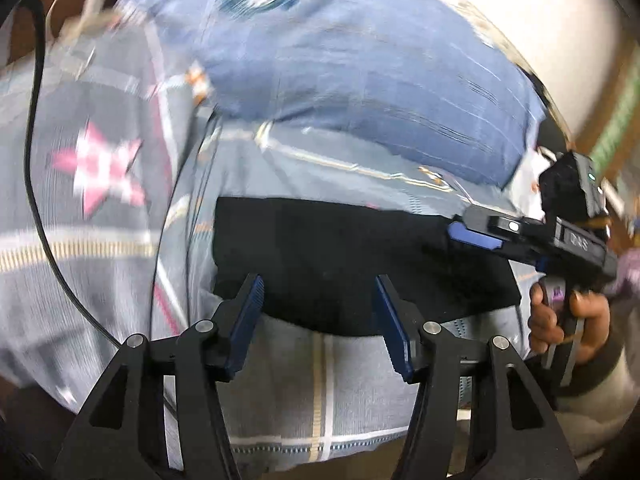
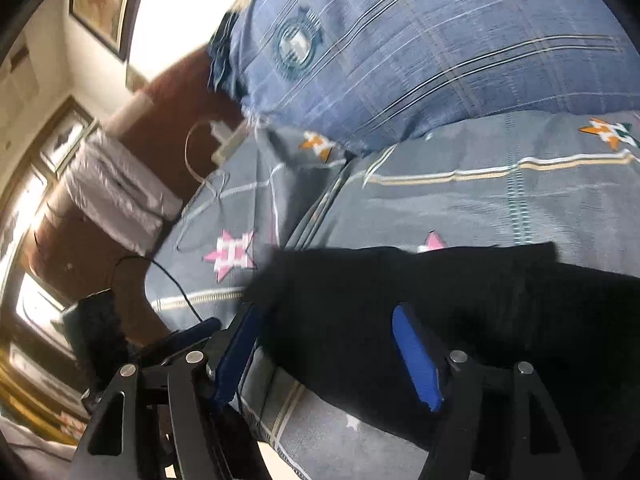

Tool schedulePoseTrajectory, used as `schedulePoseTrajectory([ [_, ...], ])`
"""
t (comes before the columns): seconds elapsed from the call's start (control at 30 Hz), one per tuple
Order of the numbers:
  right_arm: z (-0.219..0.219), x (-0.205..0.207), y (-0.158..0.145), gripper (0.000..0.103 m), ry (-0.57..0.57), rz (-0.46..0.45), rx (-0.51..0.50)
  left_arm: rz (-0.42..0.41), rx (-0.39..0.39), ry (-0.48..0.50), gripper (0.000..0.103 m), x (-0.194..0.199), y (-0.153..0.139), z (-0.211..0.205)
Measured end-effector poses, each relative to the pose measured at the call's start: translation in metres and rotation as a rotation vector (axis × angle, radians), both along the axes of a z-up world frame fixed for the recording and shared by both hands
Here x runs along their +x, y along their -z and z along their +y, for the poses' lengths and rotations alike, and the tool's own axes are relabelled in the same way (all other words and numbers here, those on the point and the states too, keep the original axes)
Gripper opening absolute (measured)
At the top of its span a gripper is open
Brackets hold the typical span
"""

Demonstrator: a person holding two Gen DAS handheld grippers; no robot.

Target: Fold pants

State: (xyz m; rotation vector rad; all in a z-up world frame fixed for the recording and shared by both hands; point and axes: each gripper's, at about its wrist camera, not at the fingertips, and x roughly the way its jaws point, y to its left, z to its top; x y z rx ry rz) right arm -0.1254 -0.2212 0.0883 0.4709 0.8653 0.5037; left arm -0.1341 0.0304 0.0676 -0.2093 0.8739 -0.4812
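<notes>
I'm working over a bed whose grey star-patterned bedsheet [image 1: 100,216] fills most of both views, with a blue plaid pillow [image 2: 420,52] lying across its far side. The black pants [image 1: 336,256] lie on the sheet just in front of the pillow, already a compact dark rectangle as far as I can judge. They look soft, light and limp; I expect them to sag and slide on the sheet, so I'd take hold at a corner or along the near edge, pinching all the layers. My left gripper [image 1: 320,316] hangs wide open over that near edge, gripping nothing. My right gripper [image 2: 328,356] is likewise spread apart and empty above the cloth. No containers are in view.
</notes>
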Motion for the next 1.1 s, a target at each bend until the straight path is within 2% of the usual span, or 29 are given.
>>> schedulePoseTrajectory([
  [0.07, 0.018, 0.010, -0.006, 0.067, -0.043, -0.031, -0.101, 0.076, -0.047, -0.052, 0.060, 0.003, 0.014, 0.008],
  [0.1, 0.024, 0.016, -0.007, 0.067, -0.058, -0.044, -0.136, 0.111, -0.080, -0.081, 0.068, 0.004, 0.021, 0.011],
  [0.17, 0.042, 0.037, -0.008, 0.067, -0.122, -0.062, -0.219, 0.132, -0.104, -0.123, 0.075, 0.000, 0.027, 0.011],
  [0.27, 0.069, 0.075, 0.000, 0.067, -0.234, -0.029, -0.302, 0.150, -0.114, -0.156, 0.076, -0.001, 0.034, 0.001],
  [0.37, 0.098, 0.108, 0.012, 0.067, -0.336, -0.017, -0.400, 0.208, -0.128, -0.142, 0.076, 0.004, 0.045, -0.013],
  [0.47, 0.125, 0.127, 0.025, 0.067, -0.477, -0.014, -0.452, 0.261, -0.108, -0.141, 0.076, 0.016, 0.058, -0.025],
  [0.5, 0.134, 0.131, 0.029, 0.067, -0.505, -0.013, -0.478, 0.265, -0.110, -0.155, 0.076, 0.020, 0.061, -0.026],
  [0.57, 0.148, 0.138, 0.039, 0.067, -0.554, -0.006, -0.518, 0.221, -0.144, -0.191, 0.078, 0.024, 0.060, -0.021],
  [0.63, 0.157, 0.142, 0.050, 0.067, -0.597, 0.018, -0.522, 0.216, -0.174, -0.218, 0.081, 0.030, 0.062, -0.019],
  [0.67, 0.159, 0.143, 0.053, 0.067, -0.607, 0.024, -0.526, 0.209, -0.187, -0.222, 0.085, 0.032, 0.063, -0.019],
  [0.7, 0.162, 0.144, 0.058, 0.065, -0.613, 0.028, -0.531, 0.201, -0.201, -0.219, 0.094, 0.034, 0.063, -0.021],
  [0.77, 0.163, 0.140, 0.063, 0.043, -0.610, 0.009, -0.525, 0.195, -0.220, -0.189, 0.102, 0.037, 0.063, -0.025],
  [0.8, 0.160, 0.139, 0.063, 0.032, -0.593, -0.009, -0.513, 0.199, -0.217, -0.187, 0.102, 0.038, 0.062, -0.026],
  [0.83, 0.156, 0.138, 0.061, 0.027, -0.578, -0.016, -0.500, 0.201, -0.227, -0.186, 0.102, 0.039, 0.061, -0.025],
  [0.87, 0.150, 0.137, 0.058, 0.021, -0.557, -0.020, -0.472, 0.199, -0.253, -0.181, 0.088, 0.039, 0.060, -0.024],
  [0.9, 0.144, 0.135, 0.053, 0.017, -0.542, -0.030, -0.446, 0.197, -0.287, -0.171, 0.059, 0.039, 0.057, -0.023],
  [0.97, 0.130, 0.126, 0.035, 0.015, -0.508, -0.079, -0.402, 0.161, -0.278, -0.123, 0.045, 0.036, 0.044, -0.030],
  [1.07, 0.095, 0.107, 0.001, 0.014, -0.430, -0.152, -0.329, 0.019, -0.228, -0.021, 0.034, 0.018, 0.009, -0.053],
  [1.1, 0.083, 0.101, -0.011, 0.013, -0.397, -0.176, -0.307, -0.025, -0.224, 0.026, 0.033, 0.012, -0.004, -0.063],
])
